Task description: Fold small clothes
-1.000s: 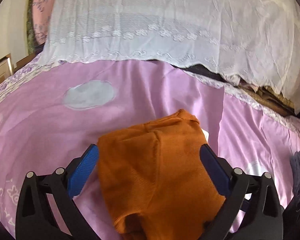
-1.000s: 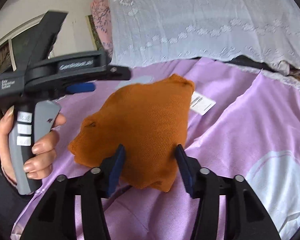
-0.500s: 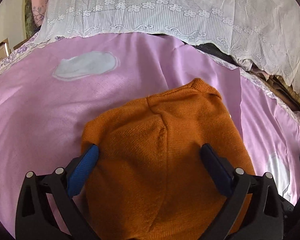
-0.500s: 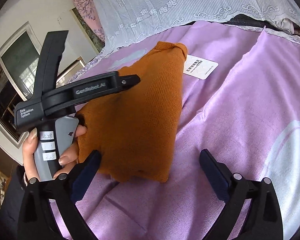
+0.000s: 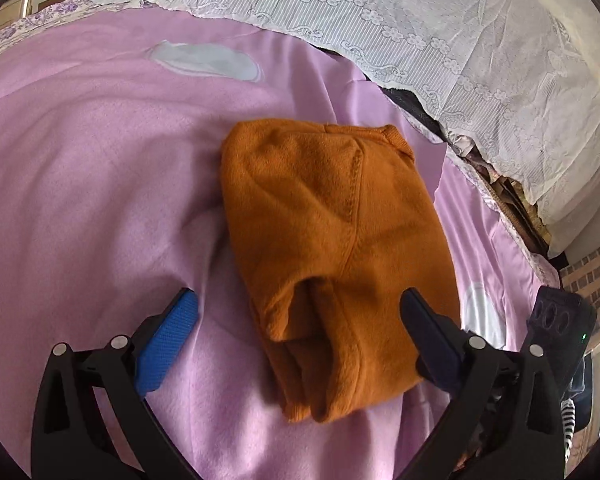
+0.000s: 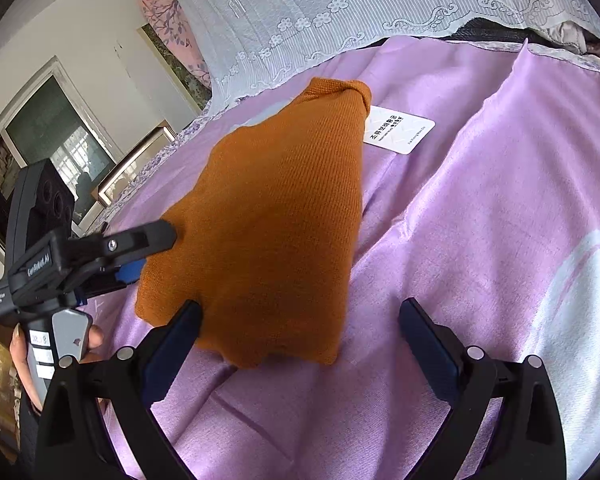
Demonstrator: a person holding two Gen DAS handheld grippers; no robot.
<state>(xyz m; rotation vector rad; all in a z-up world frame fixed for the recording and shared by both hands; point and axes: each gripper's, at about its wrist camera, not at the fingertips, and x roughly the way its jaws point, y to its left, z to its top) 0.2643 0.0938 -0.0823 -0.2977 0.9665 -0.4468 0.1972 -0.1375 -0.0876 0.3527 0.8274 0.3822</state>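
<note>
Both tools [image 5: 298, 322] [image 6: 298, 330] agape over sweater [image 5: 332, 256]

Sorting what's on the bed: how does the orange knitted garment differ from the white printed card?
The orange knitted garment is large, soft and folded into a bulky bundle; the white printed card is small, flat, stiff-looking and carries text. Both lie on the pink bedsheet, the card beside the garment's far end.

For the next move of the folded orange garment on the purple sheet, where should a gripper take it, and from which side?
Grip the orange garment at its near end, where the folded layers stack into a thick raised edge. Come in low from the left gripper's side; its fingers are open and already straddle that edge. The far end lies flatter.
</note>
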